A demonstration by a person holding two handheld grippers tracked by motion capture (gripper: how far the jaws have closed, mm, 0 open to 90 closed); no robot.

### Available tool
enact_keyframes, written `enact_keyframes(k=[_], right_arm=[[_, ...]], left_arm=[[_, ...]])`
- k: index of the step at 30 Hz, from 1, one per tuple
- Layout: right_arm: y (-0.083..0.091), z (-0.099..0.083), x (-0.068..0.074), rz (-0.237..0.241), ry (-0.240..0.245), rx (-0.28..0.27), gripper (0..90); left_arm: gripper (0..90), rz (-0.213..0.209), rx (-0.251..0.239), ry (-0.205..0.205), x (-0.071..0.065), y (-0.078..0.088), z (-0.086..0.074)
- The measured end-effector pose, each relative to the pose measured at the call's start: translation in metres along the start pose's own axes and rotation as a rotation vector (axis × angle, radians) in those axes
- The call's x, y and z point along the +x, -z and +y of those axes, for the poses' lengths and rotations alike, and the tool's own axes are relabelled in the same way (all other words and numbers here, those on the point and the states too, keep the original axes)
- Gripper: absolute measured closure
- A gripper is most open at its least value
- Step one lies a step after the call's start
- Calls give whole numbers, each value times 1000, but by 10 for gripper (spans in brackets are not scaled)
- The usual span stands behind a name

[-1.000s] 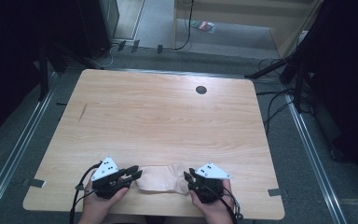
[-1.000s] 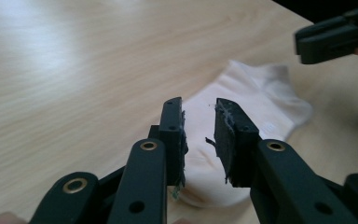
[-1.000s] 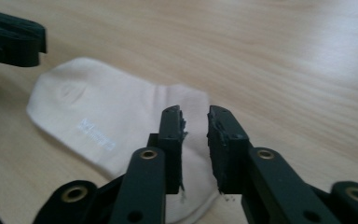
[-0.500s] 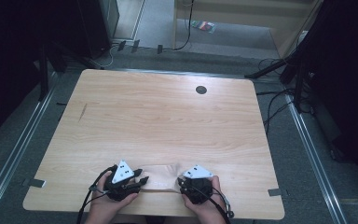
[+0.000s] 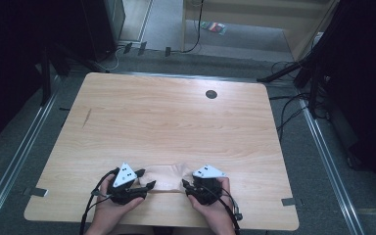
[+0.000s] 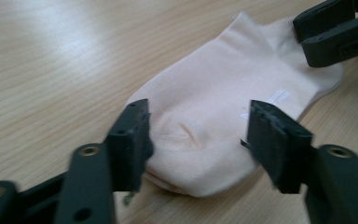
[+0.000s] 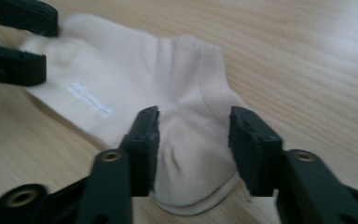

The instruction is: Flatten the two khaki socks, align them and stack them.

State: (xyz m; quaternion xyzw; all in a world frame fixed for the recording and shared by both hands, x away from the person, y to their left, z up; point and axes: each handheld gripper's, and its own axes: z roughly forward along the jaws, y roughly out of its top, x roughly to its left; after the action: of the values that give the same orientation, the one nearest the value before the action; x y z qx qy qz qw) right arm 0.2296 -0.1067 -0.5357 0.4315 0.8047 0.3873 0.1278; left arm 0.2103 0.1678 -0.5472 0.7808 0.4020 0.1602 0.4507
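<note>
A pale peach sock point(image 5: 164, 177) lies flat on the wooden table point(image 5: 176, 112) near its front edge. My left gripper point(image 5: 146, 179) is at the sock's left end and my right gripper point(image 5: 186, 187) at its right end. In the left gripper view the sock point(image 6: 223, 93) lies between the jaws of the left gripper point(image 6: 198, 130), whose pads stand clear of it. In the right gripper view the right gripper point(image 7: 193, 130) straddles the other end of the sock point(image 7: 135, 79) without pressing on it. Both pairs of jaws have just been opening.
A round black cable hole point(image 5: 211, 94) sits at the table's far right. A short dark streak point(image 5: 87, 117) marks the wood at the left. Cables point(image 5: 293, 107) trail on the floor to the right of the table. Metal rails point(image 5: 14, 161) run along both sides.
Both grippers have drawn slightly closer together along the front edge. Their jaws have opened and let go of the sock's ends, and the sock now rests on the wood.
</note>
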Motion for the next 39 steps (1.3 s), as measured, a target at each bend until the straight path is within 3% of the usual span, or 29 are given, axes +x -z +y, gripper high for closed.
enact_keyframes(k=[3, 4, 5, 6, 7, 8, 10, 15, 18, 26, 39], right_arm=[[10, 3, -7, 33, -10, -75, 316], [15, 4, -11, 24, -28, -106, 124], [15, 4, -11, 24, -28, -106, 124], [20, 7, -19, 21, -60, -130, 0], [20, 7, -19, 21, -60, -130, 0], [25, 7, -24, -22, -67, -161, 0], [29, 7, -31, -43, -76, -184, 0], [35, 6, -43, -56, -95, -198, 0], [37, 4, -51, -76, -92, -193, 0], [49, -1, -73, -112, -126, -210, 0], [70, -16, -110, -202, -164, -226, 0]], left_arm=[[206, -19, -34, 45, 5, 8, 3], [125, -26, -48, 76, 9, 13, 5], [88, -26, -48, 76, 9, 13, 5], [40, -39, -68, 95, 15, 18, 7], [0, -39, -68, 95, 15, 18, 7], [0, -44, -69, 99, 18, 20, 7], [0, -30, -66, 118, 23, 23, 6], [0, -8, -88, 155, 38, 32, 3], [0, 32, -88, 173, 48, 37, 1], [0, 97, -103, 190, 70, 50, -6], [0, 156, -96, 201, 94, 64, -17]])
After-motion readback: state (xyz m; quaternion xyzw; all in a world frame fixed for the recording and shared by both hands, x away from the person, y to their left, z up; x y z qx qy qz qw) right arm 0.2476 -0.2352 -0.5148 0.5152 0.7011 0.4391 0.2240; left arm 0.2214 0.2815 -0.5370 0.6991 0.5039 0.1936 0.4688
